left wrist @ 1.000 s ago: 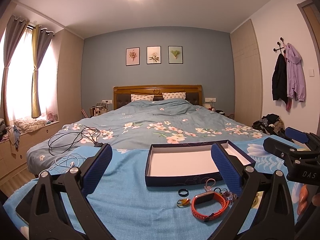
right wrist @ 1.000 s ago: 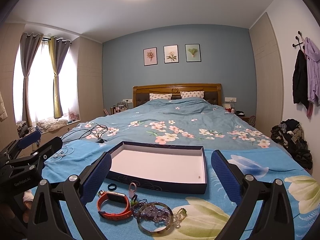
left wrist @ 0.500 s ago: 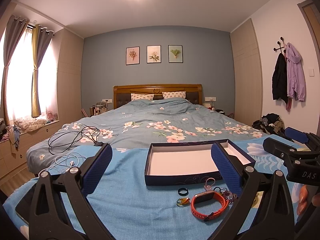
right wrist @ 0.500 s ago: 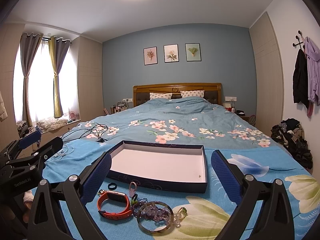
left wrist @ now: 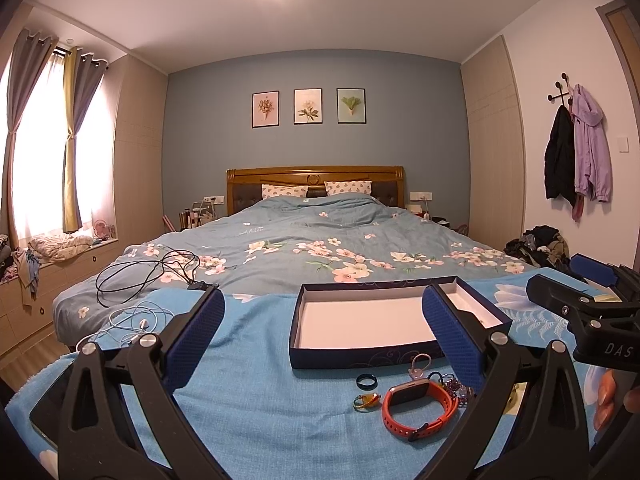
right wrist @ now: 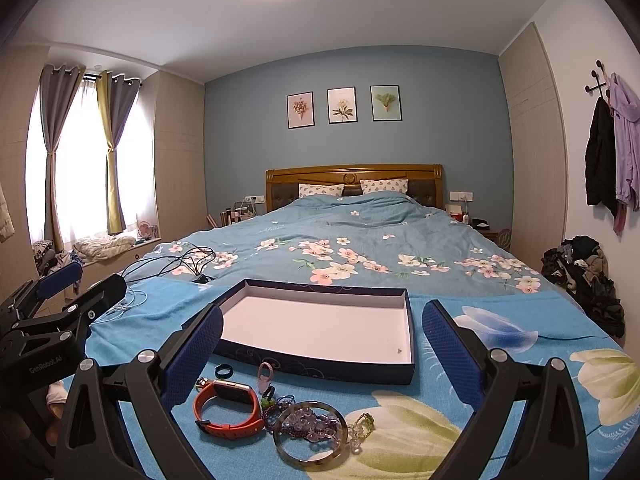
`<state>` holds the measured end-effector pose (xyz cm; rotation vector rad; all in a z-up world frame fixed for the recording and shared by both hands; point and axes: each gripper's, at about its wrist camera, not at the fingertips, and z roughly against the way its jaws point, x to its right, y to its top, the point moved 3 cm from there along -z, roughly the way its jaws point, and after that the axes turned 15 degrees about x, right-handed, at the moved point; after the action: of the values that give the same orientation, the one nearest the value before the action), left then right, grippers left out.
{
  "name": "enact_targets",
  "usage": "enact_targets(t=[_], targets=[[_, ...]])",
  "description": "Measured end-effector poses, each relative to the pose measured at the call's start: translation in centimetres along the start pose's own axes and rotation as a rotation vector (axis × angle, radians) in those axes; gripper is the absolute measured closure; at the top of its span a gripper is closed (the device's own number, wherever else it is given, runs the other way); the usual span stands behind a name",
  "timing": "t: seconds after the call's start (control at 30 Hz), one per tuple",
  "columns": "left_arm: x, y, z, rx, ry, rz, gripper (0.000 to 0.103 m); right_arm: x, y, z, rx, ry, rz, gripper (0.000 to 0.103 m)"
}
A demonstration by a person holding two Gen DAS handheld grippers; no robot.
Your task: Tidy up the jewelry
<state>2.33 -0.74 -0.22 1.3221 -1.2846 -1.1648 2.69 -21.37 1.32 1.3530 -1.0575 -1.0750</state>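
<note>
— How do the two claws stand?

— Both are spread wide and hold nothing. The left gripper [left wrist: 322, 334] hangs above the foot end of the bed [left wrist: 320, 248], its blue pads [left wrist: 196, 336] touching no object. The right gripper [right wrist: 320, 346] hangs the same way just beside it, fingers far apart, with the jewelry below and between them.

— And the jewelry itself?

— It lies in a small cluster on the blue blanket [right wrist: 500, 320] near the bed's foot edge, right in front of the open box [right wrist: 316, 330]. The orange watch [right wrist: 226, 406] is at the left of the heap, a dark ring [right wrist: 223, 371] beyond it close to the box wall, and a pale pendant [right wrist: 265, 376] beside that. A translucent bangle [right wrist: 310, 434] rests over purple beads [right wrist: 304, 424] at the right of the cluster.

— Is anything in the box?

— Only a tiny speck near its right front corner; I cannot tell what it is.

— Anything else on the bed?

— Black cables [left wrist: 148, 276] and white earphones [left wrist: 136, 324] toward the left edge.
</note>
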Motion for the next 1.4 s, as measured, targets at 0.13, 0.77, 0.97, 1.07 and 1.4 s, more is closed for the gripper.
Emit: enact_targets(t=[0.13,0.77,0.97,1.07,1.4], targets=[[0.0,0.0,0.0,0.000,0.000,-0.002,0.006,0.0,0.0,-0.1,-0.001,-0.001,0.000,0.007],[0.0,-0.1,0.0,-0.005,0.001,-0.003,0.006,0.0,0.0,0.0,-0.004,-0.003,0.000,0.007],[0.0,-0.4,0.2,-0.011,-0.004,-0.001,0.006,-0.1,-0.2,0.2,-0.010,-0.001,0.001,0.007],[0.0,-0.6,0.2,-0.020,-0.006,-0.003,0.006,-0.1,-0.3,-0.1,-0.018,0.001,-0.001,0.007],[-0.5,-2.0,-2.3,-0.172,-0.068,0.006,0.006,1.3,-1.3,-2.0,-0.154,-0.009,-0.012,0.007]])
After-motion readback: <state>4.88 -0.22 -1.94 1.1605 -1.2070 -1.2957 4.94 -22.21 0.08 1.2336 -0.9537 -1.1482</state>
